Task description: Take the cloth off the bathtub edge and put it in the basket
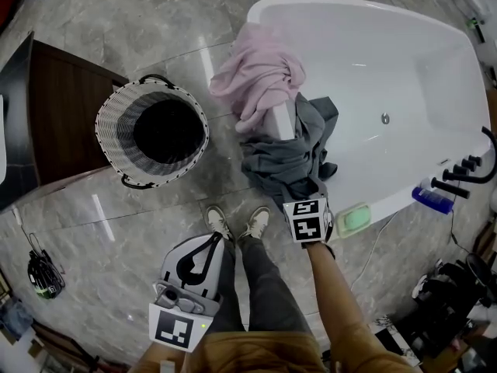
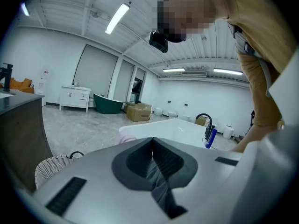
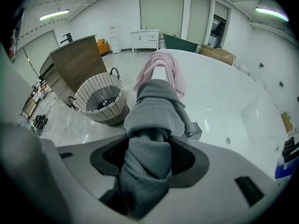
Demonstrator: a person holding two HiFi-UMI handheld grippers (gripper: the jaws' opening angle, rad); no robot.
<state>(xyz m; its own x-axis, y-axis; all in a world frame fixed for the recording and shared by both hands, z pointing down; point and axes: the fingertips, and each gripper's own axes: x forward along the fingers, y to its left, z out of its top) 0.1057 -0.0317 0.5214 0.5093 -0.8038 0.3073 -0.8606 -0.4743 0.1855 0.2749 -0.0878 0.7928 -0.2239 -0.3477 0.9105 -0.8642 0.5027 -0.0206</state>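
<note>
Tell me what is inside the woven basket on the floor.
Inside the woven basket only its own dark walls show; it looks empty. The very bottom is in shadow, so a small thing there could stay unseen.

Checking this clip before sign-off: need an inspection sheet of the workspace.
Surface: grey marble floor; white freestanding bathtub.
Job's things: crumpled grey cloth and crumpled pink cloth both draped over the bathtub rim, touching; white-and-black woven basket upright on the floor left of the tub, nothing seen inside.
Clutter: pale green block and blue bottle on the tub rim.
Grippers: right gripper shut on the grey cloth; left gripper shut, empty, held low by the person's legs.
Cables: thin white cord on the floor beside the tub.
Surroundings: dark wooden cabinet next to the basket; black tap at the tub's far end.
</note>
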